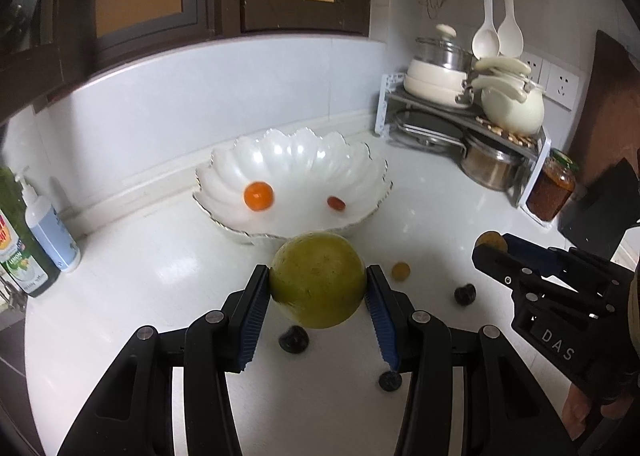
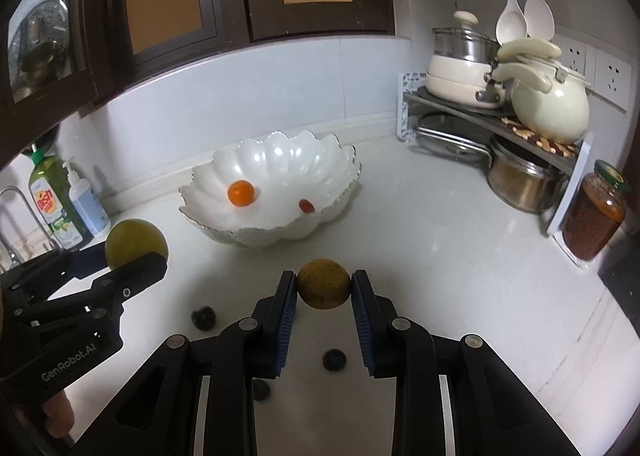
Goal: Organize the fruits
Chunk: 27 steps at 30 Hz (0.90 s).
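My left gripper (image 1: 318,284) is shut on a large green round fruit (image 1: 318,280) and holds it above the counter, just in front of the white scalloped bowl (image 1: 224,171). The bowl holds an orange fruit (image 1: 259,195) and a small red fruit (image 1: 336,203). My right gripper (image 2: 324,284) is shut on a small yellow-brown fruit (image 2: 324,284), in front of the bowl (image 2: 208,167). It also shows in the left wrist view (image 1: 490,246). My left gripper with the green fruit (image 2: 136,244) appears at the left of the right wrist view. A small yellow fruit (image 1: 401,271) and dark berries (image 1: 294,340) lie on the counter.
A rack with pots and a cream kettle (image 1: 514,107) stands at the back right, with a jar (image 1: 554,189) beside it. Soap bottles (image 1: 52,228) stand at the left by the sink. More dark berries (image 2: 334,360) lie on the counter under the grippers.
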Available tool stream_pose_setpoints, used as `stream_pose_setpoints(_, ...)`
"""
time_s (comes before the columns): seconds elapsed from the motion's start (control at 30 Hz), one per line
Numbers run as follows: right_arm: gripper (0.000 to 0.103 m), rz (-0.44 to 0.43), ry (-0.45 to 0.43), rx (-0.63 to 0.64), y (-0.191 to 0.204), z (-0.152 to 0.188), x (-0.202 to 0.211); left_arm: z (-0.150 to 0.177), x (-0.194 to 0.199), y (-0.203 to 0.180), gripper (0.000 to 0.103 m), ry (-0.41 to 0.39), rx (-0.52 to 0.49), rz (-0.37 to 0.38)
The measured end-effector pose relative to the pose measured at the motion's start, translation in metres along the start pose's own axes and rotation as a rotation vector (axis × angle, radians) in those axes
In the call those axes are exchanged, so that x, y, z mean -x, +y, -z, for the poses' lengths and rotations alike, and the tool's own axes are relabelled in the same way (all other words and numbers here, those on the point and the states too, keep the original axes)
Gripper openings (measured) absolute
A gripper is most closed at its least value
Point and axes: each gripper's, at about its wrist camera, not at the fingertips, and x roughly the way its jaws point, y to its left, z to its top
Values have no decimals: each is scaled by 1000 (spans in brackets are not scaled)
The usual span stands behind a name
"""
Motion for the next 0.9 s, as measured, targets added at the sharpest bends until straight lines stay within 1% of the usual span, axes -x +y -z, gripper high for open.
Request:
stream_pose_setpoints(0.3, 30, -9, -55, 20, 16, -18, 1, -16, 7, 15, 48, -51, 15, -21)
stream_pose_setpoints(0.73, 30, -33, -106, 55, 37, -48, -4, -42, 6, 36, 48, -93, 28, -57)
stream_pose_setpoints(0.9, 30, -24, -125, 63, 40, -61, -8, -52, 2, 43, 48, -102, 27, -63)
